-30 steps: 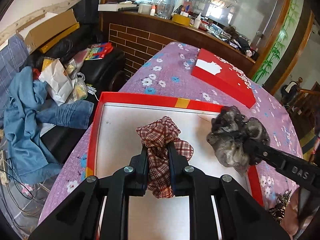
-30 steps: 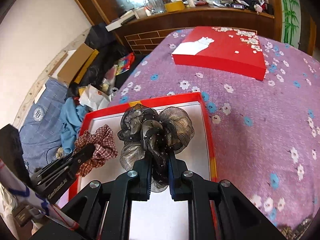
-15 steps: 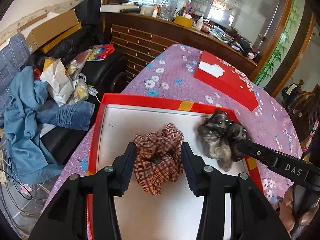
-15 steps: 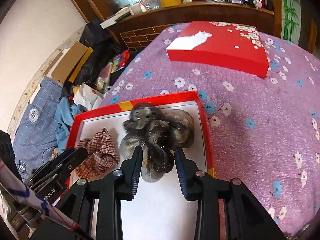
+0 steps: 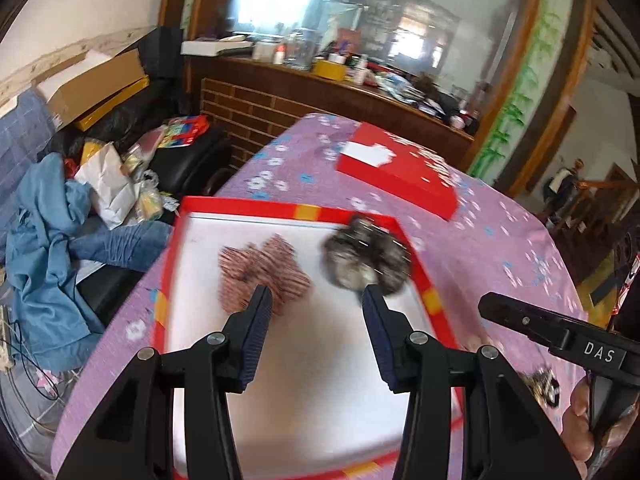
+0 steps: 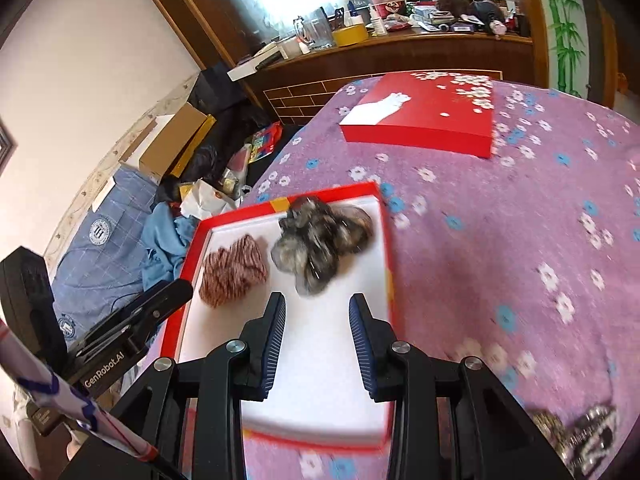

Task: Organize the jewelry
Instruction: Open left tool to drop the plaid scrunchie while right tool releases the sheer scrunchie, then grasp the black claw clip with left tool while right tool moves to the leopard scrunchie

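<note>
In the red box (image 6: 384, 264), the plaid scrunchie (image 6: 234, 272) lies just beside the grey scrunchie (image 6: 320, 240). The left gripper (image 5: 316, 320) and right gripper (image 6: 318, 320) are open, holding nothing. The red lid (image 6: 424, 120) lies behind the box.

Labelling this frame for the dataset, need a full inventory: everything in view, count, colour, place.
plaid scrunchie: 1, red and white, in the tray, left side
organza scrunchie: 1, grey-black, in the tray, right side, beside the plaid one
tray: 1, red rim, white inside, near edge of the table
box lid: 1, red with white print, far side of the table
tablecloth: 1, purple with flowers, covers the table
jewelry pile: 1, metallic, blurred, on the cloth at bottom right
blue clothes: heap, left of the table
cardboard box: 1, brown, far left
left gripper: 1, black, open, empty, above the tray
right gripper: 1, black, open, empty, above the tray
</note>
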The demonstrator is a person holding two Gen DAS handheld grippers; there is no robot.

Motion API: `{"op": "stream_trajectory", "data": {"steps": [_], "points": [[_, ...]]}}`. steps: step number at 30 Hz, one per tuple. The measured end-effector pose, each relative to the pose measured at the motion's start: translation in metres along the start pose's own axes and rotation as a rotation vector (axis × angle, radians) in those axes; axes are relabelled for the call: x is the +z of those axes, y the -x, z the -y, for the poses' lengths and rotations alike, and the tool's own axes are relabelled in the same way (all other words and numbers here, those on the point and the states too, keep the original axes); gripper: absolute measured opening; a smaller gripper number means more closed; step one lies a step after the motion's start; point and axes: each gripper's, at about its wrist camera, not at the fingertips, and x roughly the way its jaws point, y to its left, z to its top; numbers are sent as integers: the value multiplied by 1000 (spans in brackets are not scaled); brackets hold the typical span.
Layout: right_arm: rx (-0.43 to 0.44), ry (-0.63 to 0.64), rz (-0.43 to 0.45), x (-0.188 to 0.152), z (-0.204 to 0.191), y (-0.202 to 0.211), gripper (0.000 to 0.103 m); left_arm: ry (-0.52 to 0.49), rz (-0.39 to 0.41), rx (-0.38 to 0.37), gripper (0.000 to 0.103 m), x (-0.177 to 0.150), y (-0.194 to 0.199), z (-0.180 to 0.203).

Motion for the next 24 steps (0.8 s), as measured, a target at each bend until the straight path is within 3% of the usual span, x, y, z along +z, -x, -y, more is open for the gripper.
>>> {"op": "stream_trajectory", "data": {"steps": [5,13,17,20,24], "points": [[1,-19,25,-24,32,43,36,-78,-11,-54,46,-24,14,46],[-73,-126,108,-56,110,106,36,-232,-81,-154,50,-69,21,125],[-81,-224,142,-69,158,117,38,-291,-136,-181,60,-93,16,152],[-80,-291,163,-80,192,119,38,-306,-178,-204,61,-111,12,164],[-83,-363,139,-88,218,119,39,-282,-249,-253,69,-130,5,171]]}}
